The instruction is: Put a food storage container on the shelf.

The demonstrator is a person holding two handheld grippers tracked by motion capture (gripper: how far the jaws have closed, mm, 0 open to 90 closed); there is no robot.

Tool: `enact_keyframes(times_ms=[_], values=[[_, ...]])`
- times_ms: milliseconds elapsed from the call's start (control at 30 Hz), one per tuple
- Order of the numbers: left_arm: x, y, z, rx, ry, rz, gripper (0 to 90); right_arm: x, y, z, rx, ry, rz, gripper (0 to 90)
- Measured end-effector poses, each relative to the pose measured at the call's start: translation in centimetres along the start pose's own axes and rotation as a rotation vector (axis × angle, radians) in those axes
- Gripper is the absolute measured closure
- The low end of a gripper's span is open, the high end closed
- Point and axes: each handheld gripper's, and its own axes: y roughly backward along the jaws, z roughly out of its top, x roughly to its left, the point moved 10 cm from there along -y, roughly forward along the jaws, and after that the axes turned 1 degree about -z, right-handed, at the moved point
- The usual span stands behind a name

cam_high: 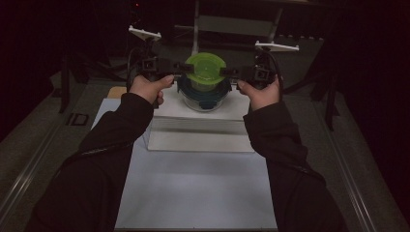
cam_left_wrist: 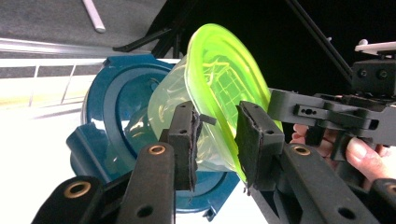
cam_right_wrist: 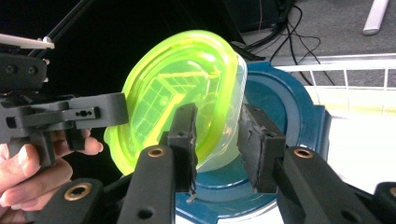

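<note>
A small clear tub with a lime-green lid (cam_high: 205,67) stands on a larger tub with a dark blue lid (cam_high: 203,99). My left gripper (cam_high: 186,68) and right gripper (cam_high: 226,71) face each other across the green lid, one on each side. In the left gripper view my jaws (cam_left_wrist: 217,140) straddle the green lid's rim (cam_left_wrist: 219,70), with a gap at the pads; the blue lid (cam_left_wrist: 107,93) lies behind. In the right gripper view my jaws (cam_right_wrist: 217,140) stand around the small tub (cam_right_wrist: 182,79) the same way, above the blue lid (cam_right_wrist: 285,107). Both grippers are open.
The tubs rest on a raised white block (cam_high: 200,128) at the far end of a white sheet (cam_high: 193,188). A tan pad (cam_high: 116,92) lies at the block's left. A metal stand (cam_high: 232,24) rises behind. Grey floor and dark surroundings flank the table.
</note>
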Motion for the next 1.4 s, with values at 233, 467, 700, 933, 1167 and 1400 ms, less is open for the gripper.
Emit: enact_keyframes(times_ms=[233, 467, 700, 933, 1167, 1400], values=[[0.5, -0.4, 0.3, -0.002, -0.006, 0.014, 59.3, -0.1, -0.3, 0.3, -0.005, -0.003, -0.003, 64.1], [0.6, -0.4, 0.4, -0.033, -0.020, 0.020, 38.3, 0.2, -0.3, 0.6, -0.031, 0.020, 0.005, 46.0], [0.0, 0.3, 0.1, -0.060, -0.071, -0.012, 21.0, 0.5, 0.0, 0.7, -0.053, 0.067, -0.004, 38.0], [-0.5, 0.7, -1.3, -0.054, -0.194, -0.004, 6.1, 0.5, 0.3, 0.4, -0.077, 0.109, -0.013, 25.0], [-1.3, 1.2, -2.9, -0.100, -0.304, -0.015, 1.6, 0.7, 1.0, -0.8, -0.064, 0.151, 0.037, 17.9], [-1.9, 1.3, -5.6, -0.084, -0.347, -0.037, 1.6, 0.1, 1.9, -2.8, -0.064, 0.192, 0.030, 17.7]])
